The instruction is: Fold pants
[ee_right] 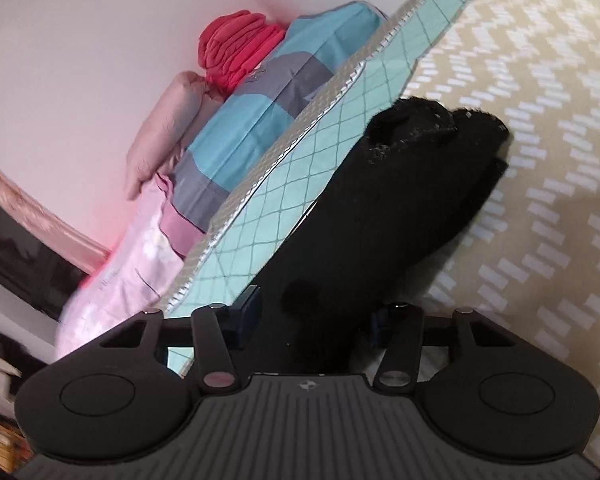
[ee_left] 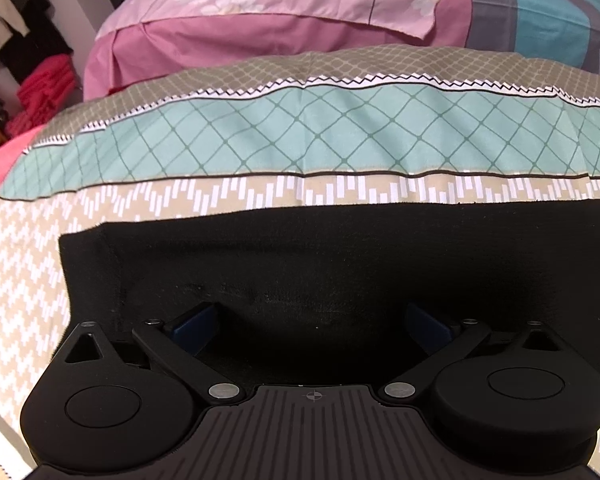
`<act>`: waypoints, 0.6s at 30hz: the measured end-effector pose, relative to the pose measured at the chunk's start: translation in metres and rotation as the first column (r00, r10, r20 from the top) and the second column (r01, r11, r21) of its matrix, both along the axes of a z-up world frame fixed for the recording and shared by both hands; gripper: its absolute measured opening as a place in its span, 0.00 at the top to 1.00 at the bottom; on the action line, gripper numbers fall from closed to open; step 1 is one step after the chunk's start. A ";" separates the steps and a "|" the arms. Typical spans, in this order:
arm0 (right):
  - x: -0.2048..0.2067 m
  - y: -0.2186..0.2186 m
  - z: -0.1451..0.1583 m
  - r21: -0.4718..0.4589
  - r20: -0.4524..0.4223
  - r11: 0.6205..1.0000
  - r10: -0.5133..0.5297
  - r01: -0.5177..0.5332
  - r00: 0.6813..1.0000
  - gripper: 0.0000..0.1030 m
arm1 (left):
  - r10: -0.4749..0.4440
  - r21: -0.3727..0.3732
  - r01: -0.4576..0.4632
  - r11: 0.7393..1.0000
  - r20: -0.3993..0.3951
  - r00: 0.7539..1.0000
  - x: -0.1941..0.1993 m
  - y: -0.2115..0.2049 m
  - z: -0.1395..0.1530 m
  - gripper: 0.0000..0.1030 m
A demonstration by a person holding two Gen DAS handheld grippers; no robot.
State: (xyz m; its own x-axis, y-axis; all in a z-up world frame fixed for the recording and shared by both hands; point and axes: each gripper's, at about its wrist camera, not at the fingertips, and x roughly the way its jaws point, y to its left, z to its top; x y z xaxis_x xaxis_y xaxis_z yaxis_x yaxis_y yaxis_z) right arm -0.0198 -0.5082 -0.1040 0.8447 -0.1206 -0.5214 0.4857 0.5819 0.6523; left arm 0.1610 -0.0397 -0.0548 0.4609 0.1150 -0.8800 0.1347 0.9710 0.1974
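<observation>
Left gripper [ee_left: 312, 320] spread wide above the black pants [ee_left: 300, 264] lying flat on the bed [ee_left: 24, 288]; may pinch the sheet too. Right gripper [ee_right: 314, 312] around a raised bunch of pants, clamping unclear; could slip and undo the fold.

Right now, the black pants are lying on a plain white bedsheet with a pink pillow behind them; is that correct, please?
Not quite: the bedsheet under the black pants is beige with a white zigzag pattern and a teal band, not plain white. The pink pillow does lie behind. The left wrist view shows it.
</observation>
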 end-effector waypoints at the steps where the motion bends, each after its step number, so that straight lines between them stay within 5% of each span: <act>1: 0.000 0.002 0.000 -0.021 -0.017 1.000 -0.003 0.003 1.000 0.55 | -0.002 0.008 0.002 1.000 0.003 1.000 0.000 0.000 0.001 0.00; 3: -0.001 0.006 0.001 -0.053 -0.055 0.998 -0.024 0.021 0.998 0.71 | -0.010 0.022 0.009 1.000 0.012 1.000 -0.001 -0.001 0.004 0.00; 8: 0.006 0.024 0.012 -0.189 -0.129 0.982 -0.033 0.008 0.991 0.72 | -0.016 0.048 0.015 0.999 0.032 0.999 -0.002 0.001 0.009 0.00; 13: 0.012 0.070 0.041 -0.450 -0.142 0.893 -0.045 -0.024 0.989 0.74 | -0.009 0.043 0.007 0.999 0.040 0.999 -0.004 0.010 0.014 0.00; 15: 0.013 0.106 0.055 -0.603 -0.139 0.796 -0.034 -0.057 0.990 0.74 | 0.001 0.038 -0.003 0.999 0.050 0.999 -0.005 0.016 0.018 0.00; 18: 0.011 0.181 0.069 -0.813 -0.106 0.568 0.072 -0.128 0.992 0.73 | 0.030 0.013 -0.031 0.999 0.070 0.997 -0.009 0.031 0.026 0.00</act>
State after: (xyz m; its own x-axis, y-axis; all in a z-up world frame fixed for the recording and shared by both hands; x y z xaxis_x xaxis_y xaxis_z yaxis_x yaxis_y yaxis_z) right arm -0.0089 -0.3276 -0.0350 0.8523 -0.4351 -0.2902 0.4083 0.9003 -0.1508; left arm 0.1516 -0.0088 -0.0285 0.5171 0.1418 -0.8441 0.0907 0.9715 0.2188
